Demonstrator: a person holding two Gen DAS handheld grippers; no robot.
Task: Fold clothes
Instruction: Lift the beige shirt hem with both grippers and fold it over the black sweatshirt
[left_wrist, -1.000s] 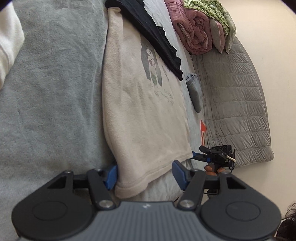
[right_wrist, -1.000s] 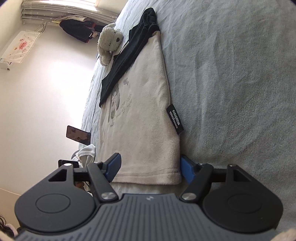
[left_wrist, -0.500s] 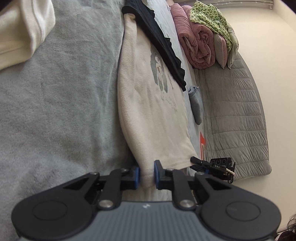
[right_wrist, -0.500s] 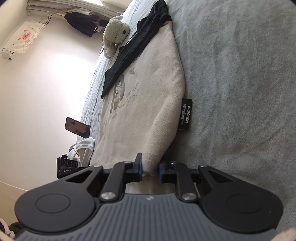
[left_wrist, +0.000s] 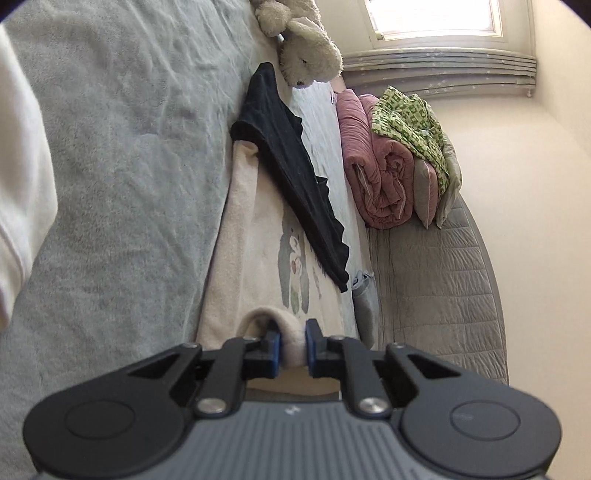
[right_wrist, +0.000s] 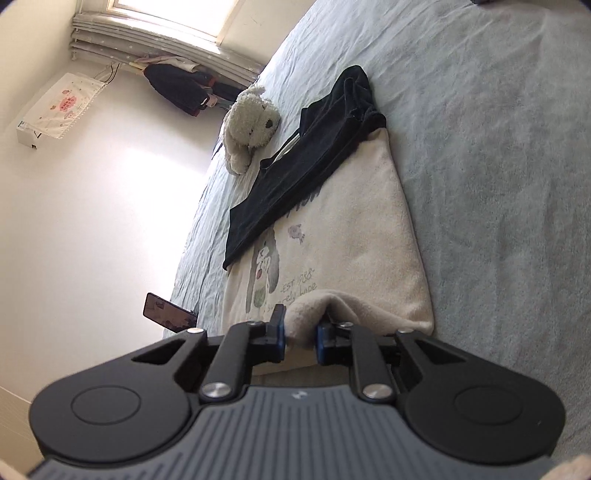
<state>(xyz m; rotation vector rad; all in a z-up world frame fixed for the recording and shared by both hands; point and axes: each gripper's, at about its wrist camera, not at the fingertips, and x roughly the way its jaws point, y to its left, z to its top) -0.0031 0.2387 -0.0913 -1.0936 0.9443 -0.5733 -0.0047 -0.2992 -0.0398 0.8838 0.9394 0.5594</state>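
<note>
Both hems pinched and raised off the grey bedspread (left_wrist: 110, 184).

Left wrist view: left gripper (left_wrist: 291, 349) clenched on a fold of the cream sweatshirt (left_wrist: 236, 236), lifted higher than half a second ago — black garment (left_wrist: 295, 177) across its far end, plush dog (left_wrist: 306, 55) beyond. Right wrist view: right gripper (right_wrist: 299, 334) likewise clamped on the hem, raised and pushed forward; print reads "EST 1988" (right_wrist: 299, 275), side label now hidden.
</note>
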